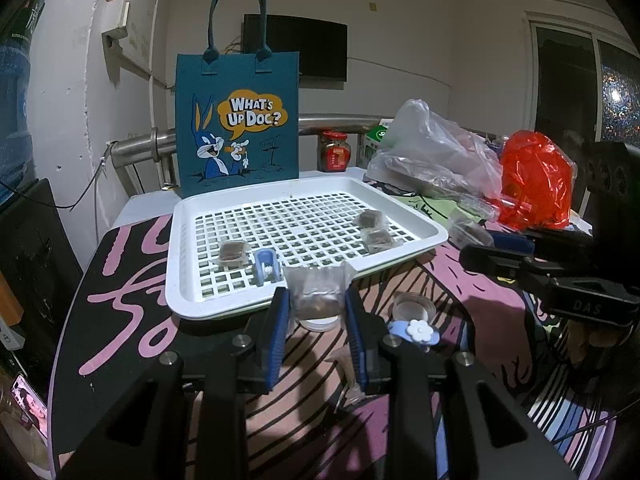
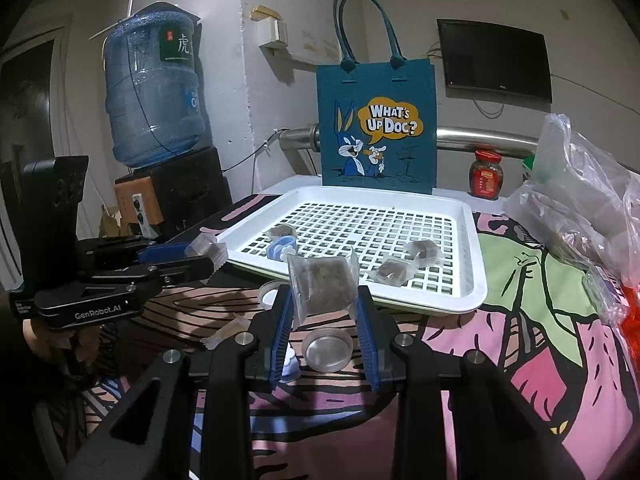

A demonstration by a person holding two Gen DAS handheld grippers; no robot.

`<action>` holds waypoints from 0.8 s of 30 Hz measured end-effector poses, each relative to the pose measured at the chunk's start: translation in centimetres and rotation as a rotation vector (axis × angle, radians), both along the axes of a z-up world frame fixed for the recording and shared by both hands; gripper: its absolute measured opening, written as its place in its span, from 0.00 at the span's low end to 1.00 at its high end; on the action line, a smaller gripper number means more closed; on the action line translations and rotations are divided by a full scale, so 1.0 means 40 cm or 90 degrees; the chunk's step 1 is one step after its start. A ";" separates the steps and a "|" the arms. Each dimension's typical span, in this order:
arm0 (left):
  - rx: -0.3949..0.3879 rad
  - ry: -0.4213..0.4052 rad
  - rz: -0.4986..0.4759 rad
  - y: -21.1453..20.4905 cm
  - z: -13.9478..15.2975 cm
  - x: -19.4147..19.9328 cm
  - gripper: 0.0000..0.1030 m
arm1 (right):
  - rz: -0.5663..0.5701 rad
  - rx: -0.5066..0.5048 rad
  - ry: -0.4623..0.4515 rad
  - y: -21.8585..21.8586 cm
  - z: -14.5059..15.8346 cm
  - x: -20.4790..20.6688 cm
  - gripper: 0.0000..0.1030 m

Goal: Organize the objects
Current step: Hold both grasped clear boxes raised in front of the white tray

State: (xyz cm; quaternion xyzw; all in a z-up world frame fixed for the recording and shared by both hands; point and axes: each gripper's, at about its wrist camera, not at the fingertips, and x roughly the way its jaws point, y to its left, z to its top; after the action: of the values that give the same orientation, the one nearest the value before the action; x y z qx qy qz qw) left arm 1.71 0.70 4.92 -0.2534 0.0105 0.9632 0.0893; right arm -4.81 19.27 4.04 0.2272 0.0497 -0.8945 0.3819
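1. Tray (image 1: 434, 236): white slotted tray on the printed cloth (image 2: 532, 344), in front of the blue tote (image 1: 238, 120). It already holds three small wrapped brown cubes (one near the left front (image 1: 232, 252), two toward the right (image 1: 370, 219), (image 1: 378, 238)) and a blue clip (image 1: 265, 266).
2. Left gripper (image 1: 318, 320): its fingers clamp a clear packet (image 1: 320, 290) of brown material, held just at the tray's near rim. In the right wrist view this same gripper (image 2: 208, 258) shows the packet at its tips beside the tray's left corner.
3. Right gripper (image 2: 324, 316): its fingers likewise pinch a second clear packet (image 2: 322, 284), held up just short of the tray's near edge.
4. Still on the cloth, outside the tray: a clear round lid or dish (image 2: 327, 348) under the right gripper, another round dish (image 1: 414, 307) seen from the left wrist, a flower clip (image 1: 418, 332), and a small wrapped piece (image 2: 228, 332) near the left gripper's shadow.
5. Further packets (image 1: 470, 232) lie on the cloth right of the tray, near a clear plastic bag (image 1: 436, 152) and a red bag (image 1: 536, 180).
6. Progress, as judged: sorting into the tray appears partly done, with four items in and two packets in hand at the rim but not yet released.
7. Remaining, as judged: setting down both held packets, then collecting the loose dishes, flower clip and stray packets. Whether the tote is also a destination cannot be told.
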 end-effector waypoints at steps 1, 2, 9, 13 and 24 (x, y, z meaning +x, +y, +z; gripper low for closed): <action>0.000 0.000 0.000 0.000 0.000 0.000 0.26 | 0.000 0.000 0.000 0.000 0.000 0.000 0.29; 0.000 0.000 0.000 0.000 0.001 0.000 0.26 | 0.000 0.000 0.000 0.000 0.000 -0.001 0.29; 0.000 0.000 0.001 0.000 0.001 0.000 0.26 | -0.001 -0.003 -0.002 0.006 0.001 -0.004 0.29; 0.001 0.001 0.003 -0.001 0.002 0.001 0.26 | -0.001 -0.003 -0.002 0.006 0.000 -0.004 0.29; 0.001 0.000 0.002 -0.001 0.001 0.000 0.26 | -0.001 -0.003 -0.002 0.007 0.000 -0.005 0.29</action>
State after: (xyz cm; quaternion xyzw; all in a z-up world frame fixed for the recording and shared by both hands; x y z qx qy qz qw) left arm 1.72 0.67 4.97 -0.2530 0.0096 0.9634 0.0879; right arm -4.99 19.56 4.05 0.2275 0.0471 -0.8945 0.3820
